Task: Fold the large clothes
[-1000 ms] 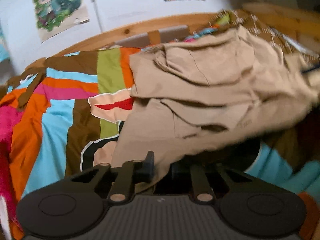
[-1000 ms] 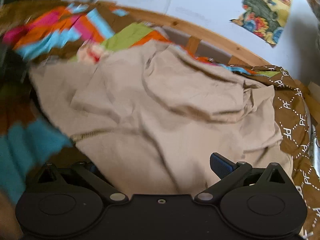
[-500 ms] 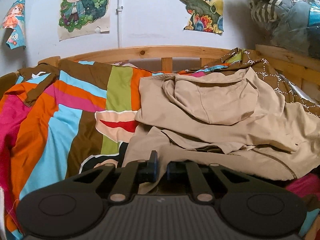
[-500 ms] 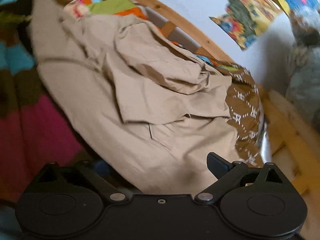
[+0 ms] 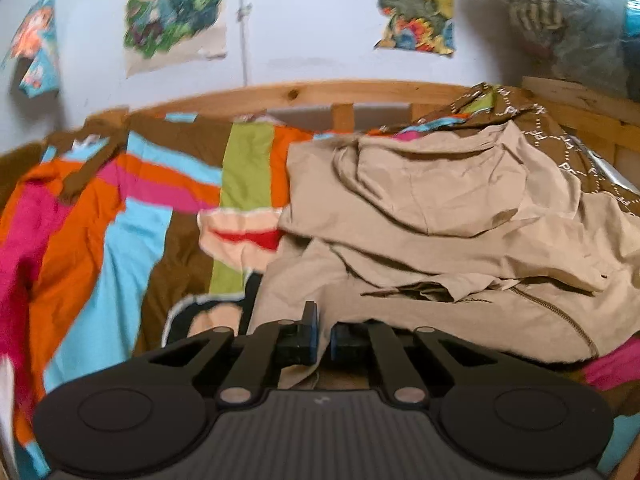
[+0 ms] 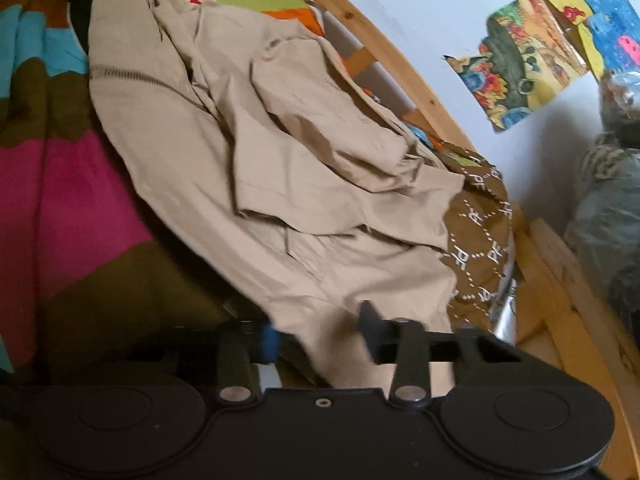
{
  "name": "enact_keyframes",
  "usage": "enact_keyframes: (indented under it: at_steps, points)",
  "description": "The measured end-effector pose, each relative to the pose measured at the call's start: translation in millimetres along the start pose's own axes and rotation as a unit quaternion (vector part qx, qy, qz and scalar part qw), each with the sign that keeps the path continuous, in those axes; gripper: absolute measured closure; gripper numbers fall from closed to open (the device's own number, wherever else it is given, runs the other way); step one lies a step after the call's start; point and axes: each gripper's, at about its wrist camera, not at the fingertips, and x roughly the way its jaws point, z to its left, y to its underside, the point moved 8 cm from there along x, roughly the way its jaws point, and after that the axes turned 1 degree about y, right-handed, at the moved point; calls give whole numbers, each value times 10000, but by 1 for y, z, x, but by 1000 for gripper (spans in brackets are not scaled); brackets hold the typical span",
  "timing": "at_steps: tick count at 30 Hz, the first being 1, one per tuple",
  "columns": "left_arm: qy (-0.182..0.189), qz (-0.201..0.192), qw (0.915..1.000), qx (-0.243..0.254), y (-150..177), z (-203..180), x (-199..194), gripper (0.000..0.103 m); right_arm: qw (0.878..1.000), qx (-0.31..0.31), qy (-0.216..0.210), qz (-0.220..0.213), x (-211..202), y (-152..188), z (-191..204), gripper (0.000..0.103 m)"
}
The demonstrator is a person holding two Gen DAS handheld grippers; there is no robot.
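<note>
a: where's the jacket?

b: the beige jacket (image 5: 460, 216) lies crumpled on the bed, on a striped bedspread (image 5: 120, 240) of pink, orange, blue, brown and green. its zipper (image 5: 552, 312) runs along the near right edge in the left wrist view.

a: and the left gripper?

b: the left gripper (image 5: 322, 336) has its fingers (image 5: 306, 332) drawn nearly together, with a fold of the jacket's near hem pinched between the blue pads.

a: the right one?

b: the right gripper (image 6: 316, 332) has its fingers (image 6: 370, 316) spread apart, and the jacket's lower edge (image 6: 360, 280) drapes into the gap between them. that part is blurred, so whether the cloth touches either pad i can't tell.

a: what else is around?

b: a brown patterned cloth (image 6: 480, 240) with white letters lies bunched against the jacket's far right side, touching it. behind runs the wooden bed rail (image 5: 304, 94), and above it a pale wall with a cartoon poster (image 5: 172, 12) and a colourful poster (image 5: 412, 4). at the far right, something wrapped in clear plastic (image 5: 576, 20) sits above the bed frame. the jacket's own upper layers are heaped over its body, covering most of it.
</note>
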Motion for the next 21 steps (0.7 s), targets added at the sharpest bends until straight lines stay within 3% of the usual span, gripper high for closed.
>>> enact_keyframes:
  at_steps: [2,4,13,21]
  points:
    - [-80,45,10000,14,3,-2,0,100,9999,138,-48,24,0,-3,2,94]
    - [-139,35,9999,55,2,-3,-4,100,9992,388,10,10,-4,-7,-2,99]
    - [-82,73,9999,-56,-4,-14,-42,101,9936,1100,176,-185,-49,-14,-43,102]
    - [70,205,9998,-9,-7,-24,-106,101,9900,1346,66,-420,-113,-15,-63,102]
